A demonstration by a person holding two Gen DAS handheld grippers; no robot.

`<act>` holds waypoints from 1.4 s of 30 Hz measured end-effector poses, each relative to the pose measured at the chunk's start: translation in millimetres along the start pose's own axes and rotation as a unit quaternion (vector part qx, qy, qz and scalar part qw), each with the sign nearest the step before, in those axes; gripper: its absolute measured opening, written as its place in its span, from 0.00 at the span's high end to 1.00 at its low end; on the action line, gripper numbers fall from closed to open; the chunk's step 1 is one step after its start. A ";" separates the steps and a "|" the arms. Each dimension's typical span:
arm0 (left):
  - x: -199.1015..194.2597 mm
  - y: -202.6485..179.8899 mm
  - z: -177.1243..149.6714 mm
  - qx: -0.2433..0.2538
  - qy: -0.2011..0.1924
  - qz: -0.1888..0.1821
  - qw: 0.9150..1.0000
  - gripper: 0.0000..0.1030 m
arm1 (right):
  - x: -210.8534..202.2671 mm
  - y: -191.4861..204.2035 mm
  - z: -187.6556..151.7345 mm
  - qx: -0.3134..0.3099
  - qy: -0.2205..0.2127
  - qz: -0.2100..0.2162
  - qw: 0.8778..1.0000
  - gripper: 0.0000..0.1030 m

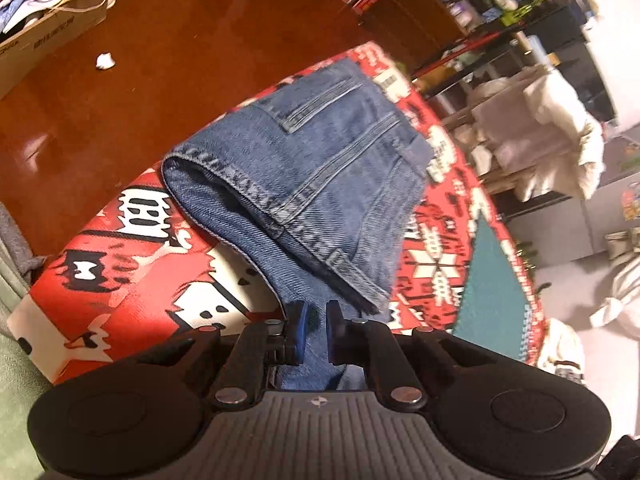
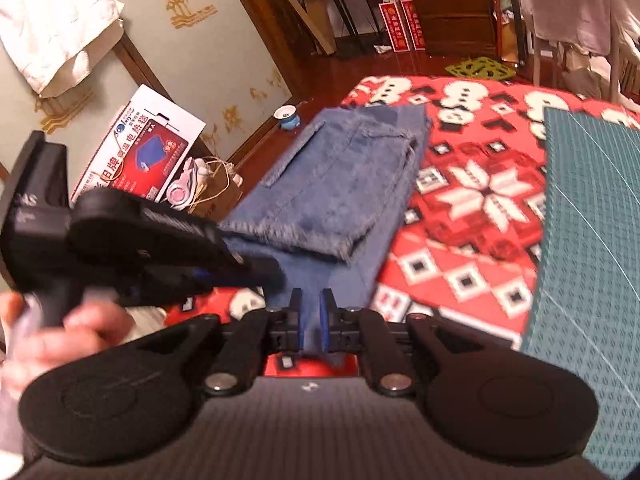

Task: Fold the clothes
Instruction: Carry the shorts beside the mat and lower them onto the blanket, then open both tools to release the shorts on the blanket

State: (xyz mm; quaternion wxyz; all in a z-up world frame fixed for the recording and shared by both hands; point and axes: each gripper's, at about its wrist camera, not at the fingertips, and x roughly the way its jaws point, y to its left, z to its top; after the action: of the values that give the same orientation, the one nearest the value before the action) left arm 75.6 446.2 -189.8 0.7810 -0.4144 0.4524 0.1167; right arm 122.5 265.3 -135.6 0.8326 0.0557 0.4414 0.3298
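Both grippers pinch the jeans (image 1: 304,184): left gripper (image 1: 313,332) and right gripper (image 2: 311,322) have jaws nearly together, denim between them. Jeans lie folded on the red patterned blanket (image 2: 460,216), beside a green mat (image 2: 588,240); wooden floor (image 1: 180,60) beyond.

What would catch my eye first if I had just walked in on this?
The blue jeans, folded over and lying on the loud red patterned cloth. Next, each black hand-held gripper, left and right, pinching denim at the near edge. A green mat lies to the right.
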 end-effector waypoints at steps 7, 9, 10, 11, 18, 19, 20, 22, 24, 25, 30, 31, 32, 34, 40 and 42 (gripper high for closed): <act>19.4 8.9 0.4 -0.013 0.049 0.048 0.998 0.96 | 58.1 5.8 -0.5 -0.001 0.053 -0.043 0.998 0.92; 18.0 10.2 0.9 -0.013 0.050 0.044 0.998 0.96 | 59.3 4.3 -11.1 -0.008 0.041 -0.046 0.998 0.92; 17.7 10.1 -0.4 -0.012 0.051 0.043 0.998 0.96 | 56.5 3.3 -14.6 -0.008 0.037 -0.046 0.998 0.91; 16.9 11.0 -1.0 -0.012 0.051 0.042 0.998 0.96 | 53.7 1.6 -16.5 -0.005 0.038 -0.044 0.998 0.91; 3.7 30.7 -5.0 -0.060 0.056 -0.022 0.996 0.92 | 34.1 -11.8 -25.7 0.017 0.059 -0.024 0.998 0.90; 0.7 34.8 -5.4 -0.070 0.052 -0.039 0.995 0.92 | 30.5 -11.8 -25.9 0.019 0.056 -0.018 0.998 0.90; -2.0 37.5 -5.6 -0.077 0.046 -0.051 0.995 0.92 | 26.8 -11.7 -26.1 0.021 0.053 -0.013 0.998 0.90; -4.0 36.5 -6.0 -0.074 0.042 -0.056 0.995 0.92 | 19.6 -10.4 -25.2 0.025 0.048 -0.002 0.999 0.90; -1.1 30.7 -6.2 -0.061 0.047 -0.046 0.996 0.92 | 18.1 -4.8 -20.4 0.026 0.042 0.005 0.999 0.90; 1.7 26.8 -6.3 -0.053 0.053 -0.036 0.997 0.92 | 19.0 -1.9 -18.3 0.025 0.041 0.006 0.999 0.90; 14.2 21.0 -7.0 -0.041 0.079 -0.002 0.996 0.85 | 38.1 7.4 -18.6 0.017 0.062 -0.008 0.998 0.90; 16.5 21.7 -7.2 -0.043 0.084 0.003 0.996 0.82 | 41.8 7.0 -21.5 0.016 0.066 -0.011 0.998 0.91; 17.2 23.2 -7.5 -0.046 0.086 0.005 0.995 0.80 | 43.0 6.9 -24.8 0.014 0.065 -0.012 0.998 0.91; 16.4 26.1 -8.6 -0.049 0.088 0.003 0.995 0.80 | 40.1 8.0 -30.1 0.010 0.064 -0.013 0.998 0.91; 1.4 37.6 -10.3 -0.072 0.067 -0.040 0.994 0.84 | 18.3 13.4 -37.2 -0.008 0.049 -0.023 0.998 0.68; -6.8 47.6 -13.6 -0.086 0.058 -0.072 0.992 0.84 | 8.8 12.9 -37.7 -0.009 0.042 -0.030 0.999 0.67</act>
State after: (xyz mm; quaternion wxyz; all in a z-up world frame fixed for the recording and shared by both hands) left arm 37.0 467.2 -213.5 0.7215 -0.5175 0.4540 0.0742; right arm 90.4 273.1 -159.6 0.8236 0.0209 0.4739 0.3111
